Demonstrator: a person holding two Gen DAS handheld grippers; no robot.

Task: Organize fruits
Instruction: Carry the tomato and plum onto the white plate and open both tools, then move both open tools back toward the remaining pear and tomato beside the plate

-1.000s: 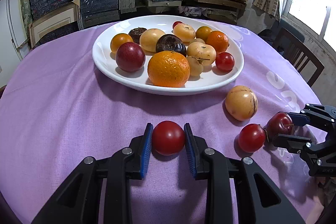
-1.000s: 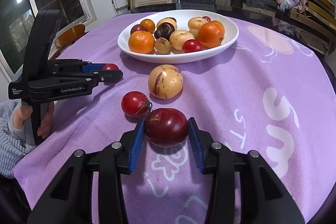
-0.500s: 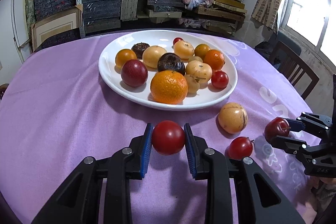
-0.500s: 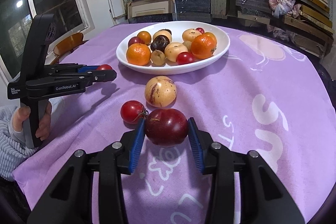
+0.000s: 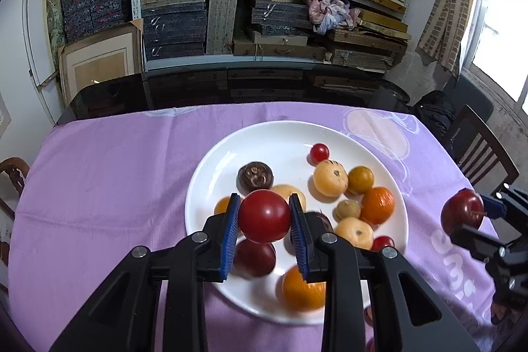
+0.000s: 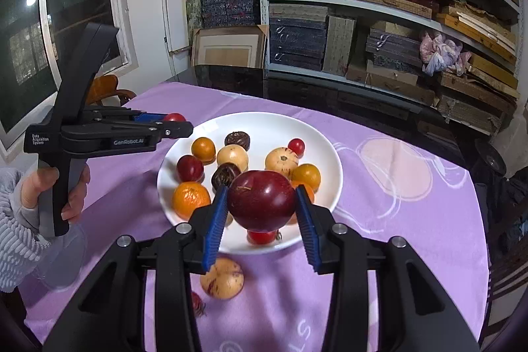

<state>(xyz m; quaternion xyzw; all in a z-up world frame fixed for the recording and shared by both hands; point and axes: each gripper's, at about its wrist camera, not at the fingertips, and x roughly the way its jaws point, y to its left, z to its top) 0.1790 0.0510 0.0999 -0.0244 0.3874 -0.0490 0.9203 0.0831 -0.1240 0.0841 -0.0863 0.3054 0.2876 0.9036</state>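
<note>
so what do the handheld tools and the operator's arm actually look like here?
Both tools, left tool and right tool, are matte black plastic with ribbed blue finger pads and silver pivot bolts. The left one's side reads "GenRobot.AI" and "Data Acquisition System" in white. No cables visible. The bare left hand emerges from a ribbed grey sleeve.

both wrist views: raised, facing down | shared: white plate [image 5: 211, 167] [image 6: 330, 150]

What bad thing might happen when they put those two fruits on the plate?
The plate is crowded, so the tomato in the left gripper or the apple in the right gripper could knock the others or roll off. Both grippers aim at one plate and might bump.
</note>
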